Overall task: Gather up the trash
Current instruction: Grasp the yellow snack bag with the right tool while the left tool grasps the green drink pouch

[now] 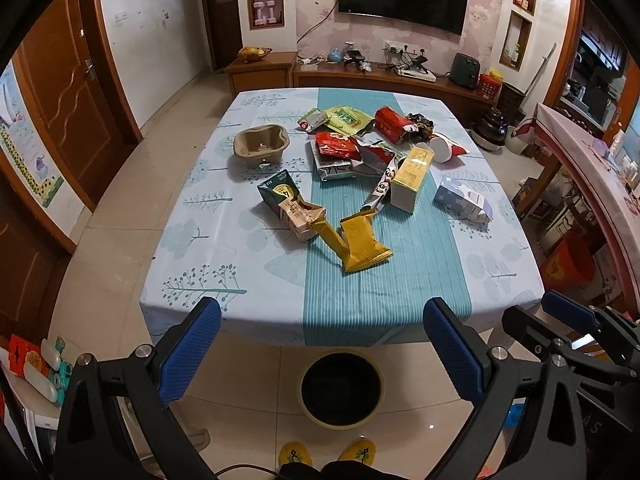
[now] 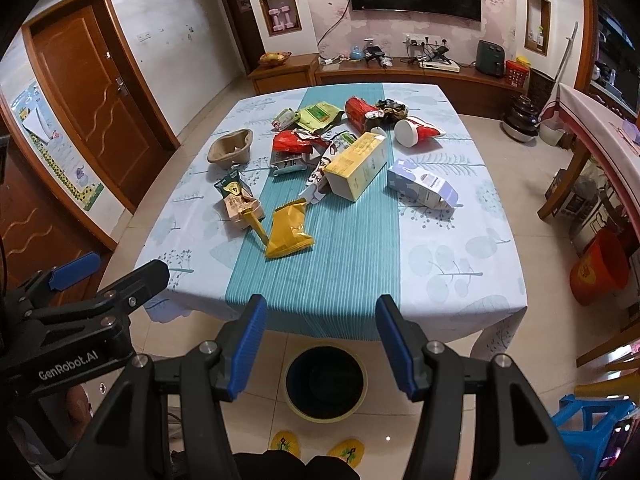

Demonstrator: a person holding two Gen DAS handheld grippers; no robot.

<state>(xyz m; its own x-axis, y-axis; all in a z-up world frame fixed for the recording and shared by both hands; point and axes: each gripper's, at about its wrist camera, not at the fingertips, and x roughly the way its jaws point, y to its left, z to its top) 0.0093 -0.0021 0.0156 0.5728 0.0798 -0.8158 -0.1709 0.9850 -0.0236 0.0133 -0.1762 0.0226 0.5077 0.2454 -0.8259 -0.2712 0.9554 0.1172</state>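
The left gripper (image 1: 322,354) hangs short of the near edge of the surface (image 1: 492,256), its blue-padded fingers (image 1: 192,354) spread wide with nothing between them. The right gripper (image 2: 320,346) sits just beside it at the same edge, its fingers (image 2: 394,346) likewise apart and empty. On the floor below both, just in front of the surface, stands a round bin (image 1: 340,390) with a dark inside and a pale rim, and near it show the toes of two yellow slippers (image 1: 296,454).

The trash lies scattered over a tablecloth, pale blue with tree prints and a teal stripe (image 1: 384,292) down the middle. Farthest left is a brown paper cup tray (image 1: 261,145), sitting alone. Nearer and a little to its right lies a dark green carton (image 1: 279,193), touching a crumpled tan carton (image 1: 300,218). A yellow wrapper (image 1: 358,242) lies on the stripe just beside them, the closest piece to the grippers. Behind it, mid-surface, red wrappers (image 1: 336,146) and silver wrappers are heaped together, with a green packet (image 1: 346,118) at the far side. To the right of the heap a yellow box (image 1: 412,178) lies on its side, a red packet (image 1: 392,124) and a tipped red and white cup (image 1: 446,148) beyond it. Farthest right, apart from the rest, lies a pale blue and white carton (image 1: 464,200).
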